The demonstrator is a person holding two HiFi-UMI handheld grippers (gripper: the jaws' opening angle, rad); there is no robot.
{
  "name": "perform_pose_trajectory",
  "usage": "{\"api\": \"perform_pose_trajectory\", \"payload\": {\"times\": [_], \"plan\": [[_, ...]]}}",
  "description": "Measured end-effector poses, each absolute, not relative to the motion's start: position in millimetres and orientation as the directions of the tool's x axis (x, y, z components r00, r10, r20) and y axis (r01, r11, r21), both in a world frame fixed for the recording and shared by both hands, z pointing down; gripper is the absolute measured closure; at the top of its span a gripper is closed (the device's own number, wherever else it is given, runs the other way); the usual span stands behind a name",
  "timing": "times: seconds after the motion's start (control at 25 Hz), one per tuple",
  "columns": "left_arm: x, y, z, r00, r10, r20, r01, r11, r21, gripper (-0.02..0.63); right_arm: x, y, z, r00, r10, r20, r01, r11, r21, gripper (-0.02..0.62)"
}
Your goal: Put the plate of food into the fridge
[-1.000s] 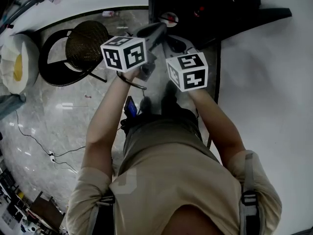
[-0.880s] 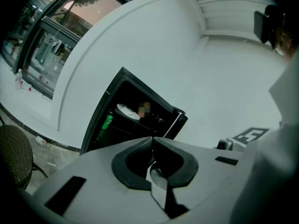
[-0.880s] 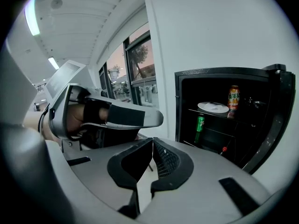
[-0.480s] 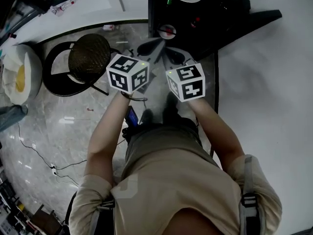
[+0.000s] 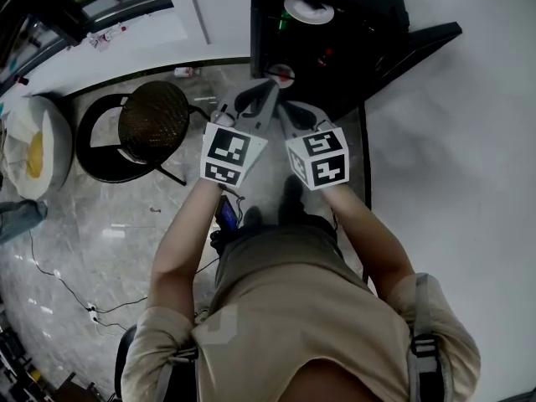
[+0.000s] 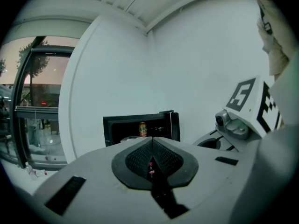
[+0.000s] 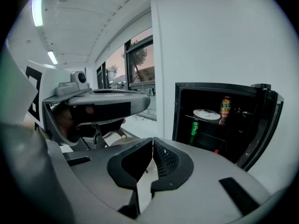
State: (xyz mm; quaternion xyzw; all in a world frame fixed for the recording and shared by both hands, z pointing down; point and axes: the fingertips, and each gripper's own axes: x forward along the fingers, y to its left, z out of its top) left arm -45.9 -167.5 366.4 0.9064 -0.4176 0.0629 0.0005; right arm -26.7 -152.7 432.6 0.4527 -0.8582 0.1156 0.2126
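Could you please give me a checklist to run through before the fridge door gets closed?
1. The plate sits on a shelf in the fridge, beside the orange can: ok.
2. The left gripper is shut and empty: ok.
3. The right gripper is shut and empty: ok.
4. The fridge door is closed: not ok, it stands open.
5. Food is on the plate: cannot tell, too small to see.

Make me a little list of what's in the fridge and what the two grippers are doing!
Fridge: open, dark inside
Fridge door: swung out to the right
Plate: on the upper shelf
Orange can: beside the plate, same shelf
Green drink: on the shelf below
Left gripper: shut, empty
Right gripper: shut, empty
Chair: on the floor, left of the fridge
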Motion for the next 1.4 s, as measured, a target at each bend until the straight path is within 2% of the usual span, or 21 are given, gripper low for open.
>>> {"api": "perform_pose_trajectory", "payload": {"times": [0.28, 0.56, 1.4], "plan": [[-55, -147, 368, 0.643, -0.756, 0.12, -0.756, -0.652, -0.058, 0.591, -31, -136, 434, -0.492, -0.734, 0.469, -0.835, 0.551, -0.014, 0.574], [-79, -118, 376, 0.617, -0.775, 0.134, -0.785, -0.619, 0.034, 0.591, -29, -123, 439, -0.488, -0.733, 0.474, -0.845, 0.532, -0.048, 0.574], [-84, -71, 376, 0.697, -0.707, 0.123, -0.716, -0.696, 0.06, 0.591, -36, -74, 436, -0.447, -0.756, 0.478, -0.866, 0.499, -0.021, 0.574]]}}
